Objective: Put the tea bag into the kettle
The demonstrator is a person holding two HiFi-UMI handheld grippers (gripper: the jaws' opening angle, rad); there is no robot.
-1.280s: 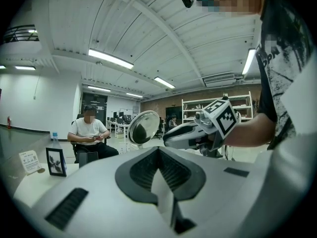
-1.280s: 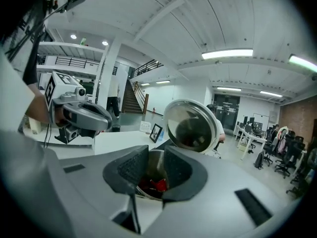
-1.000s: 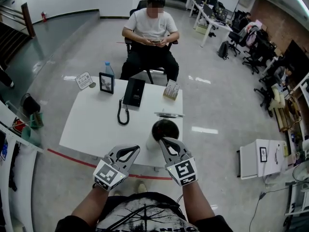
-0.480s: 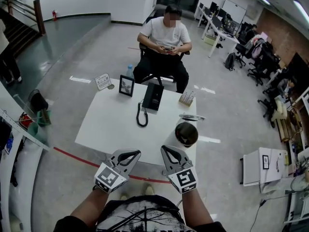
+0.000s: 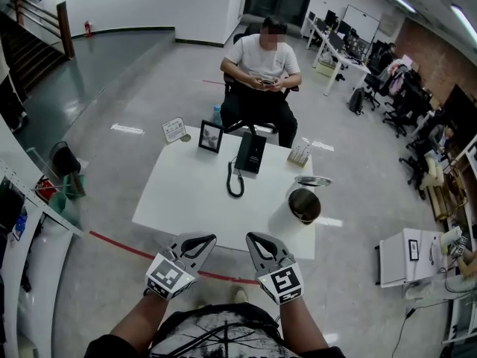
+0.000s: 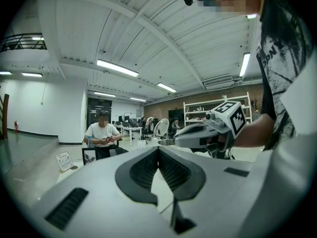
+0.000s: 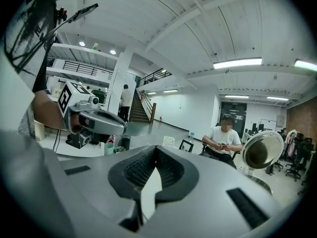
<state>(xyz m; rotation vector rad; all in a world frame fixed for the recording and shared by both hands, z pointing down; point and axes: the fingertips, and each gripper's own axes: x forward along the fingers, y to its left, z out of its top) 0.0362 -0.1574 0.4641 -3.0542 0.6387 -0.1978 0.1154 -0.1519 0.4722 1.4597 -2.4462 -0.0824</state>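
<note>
While the left hand-held gripper (image 5: 200,239) and the right hand-held gripper (image 5: 258,237) hang pinched together, empty, before the smooth white surface (image 5: 194,192), the round, shiny kettle (image 5: 304,204) stands open-mouthed near its right edge.

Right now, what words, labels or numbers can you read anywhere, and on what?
No text is readable.
Small white sign card on the white square table: print too small.
Small pale box: print too small.
Wearer's white printed shirt: letters blurred.
</note>
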